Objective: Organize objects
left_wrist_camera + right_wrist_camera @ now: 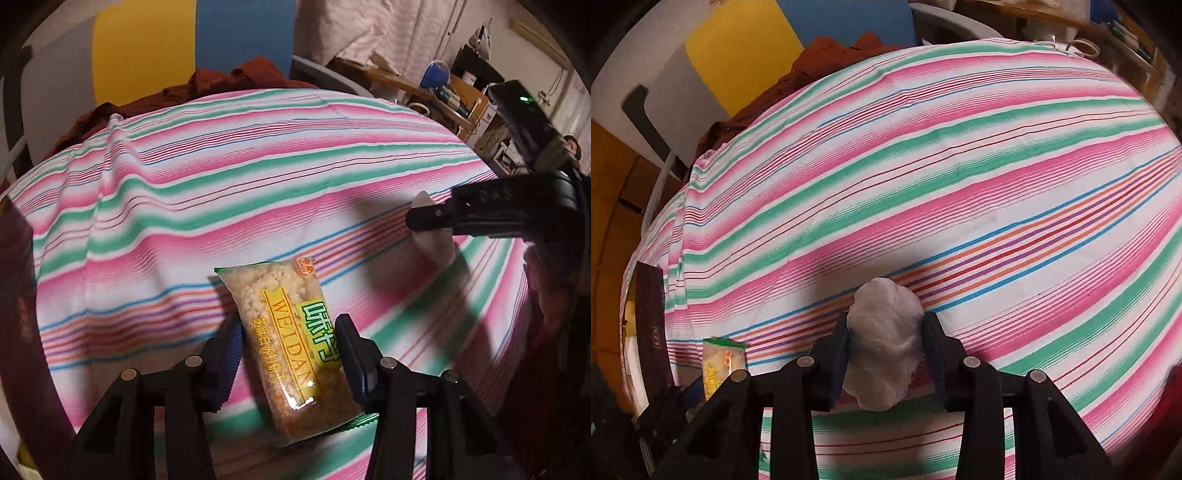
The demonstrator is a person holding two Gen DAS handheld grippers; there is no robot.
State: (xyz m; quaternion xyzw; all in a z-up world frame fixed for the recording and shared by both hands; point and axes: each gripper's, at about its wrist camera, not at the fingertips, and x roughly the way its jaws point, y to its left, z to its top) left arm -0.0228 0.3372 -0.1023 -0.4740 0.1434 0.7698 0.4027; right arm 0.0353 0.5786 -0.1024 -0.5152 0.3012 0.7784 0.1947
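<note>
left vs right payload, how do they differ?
The printed yellow-green snack packet in the left gripper is a flat, clear rectangle showing crumbly food; the white crumpled plastic wad in the right gripper is plain, lumpy and rounded. The packet carries lettering; the wad has none. Both sit clamped between fingers, above the striped cloth.

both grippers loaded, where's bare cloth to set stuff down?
Most of the striped tablecloth is bare: the whole middle, back to the rust-brown fabric heap. Crowded only at the left edge, by the dark brown box, where the left gripper holds the clear snack packet.
</note>
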